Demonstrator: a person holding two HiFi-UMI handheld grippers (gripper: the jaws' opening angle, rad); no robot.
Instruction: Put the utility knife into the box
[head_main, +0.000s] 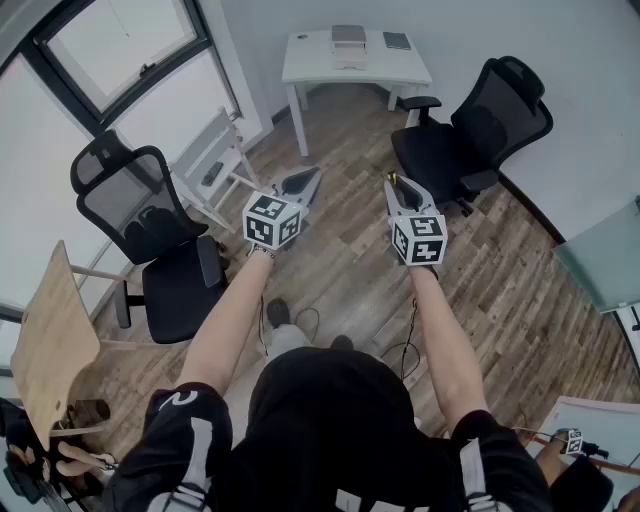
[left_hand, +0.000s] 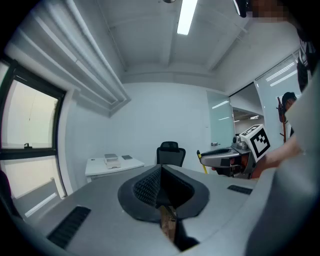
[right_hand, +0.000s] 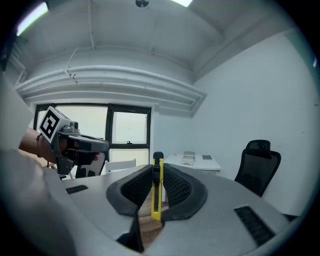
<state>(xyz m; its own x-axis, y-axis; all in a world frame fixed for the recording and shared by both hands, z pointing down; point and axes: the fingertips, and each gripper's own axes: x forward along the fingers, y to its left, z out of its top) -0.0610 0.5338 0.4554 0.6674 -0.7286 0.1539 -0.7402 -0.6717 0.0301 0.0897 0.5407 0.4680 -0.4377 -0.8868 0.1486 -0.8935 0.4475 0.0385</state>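
Directly before the standing person, both bare forearms reach forward side by side, each hand carrying a gripper held nearly level, tipped slightly downward, above a wood-plank floor (head_main: 340, 285). Left gripper (head_main: 306, 184): jaws brought together at their tips, with nothing between them. Right gripper (head_main: 397, 190): jaws part-way closed, their ribbed pads (right_hand: 177, 187) pressing on either side of the yellow utility knife (right_hand: 157, 192), which stands on edge between them with its dark tip projecting past the jaw ends. The two grippers are near one another but apart. Beyond them, a black office chair (head_main: 470, 130) stands at the right and a mesh-backed chair (head_main: 140, 215) at the left. Farthest off, a white desk (head_main: 310, 65) against the wall bears a pale box-like stack (head_main: 349, 42) and a dark flat item (head_main: 397, 40); whether the stack is a box cannot be told.
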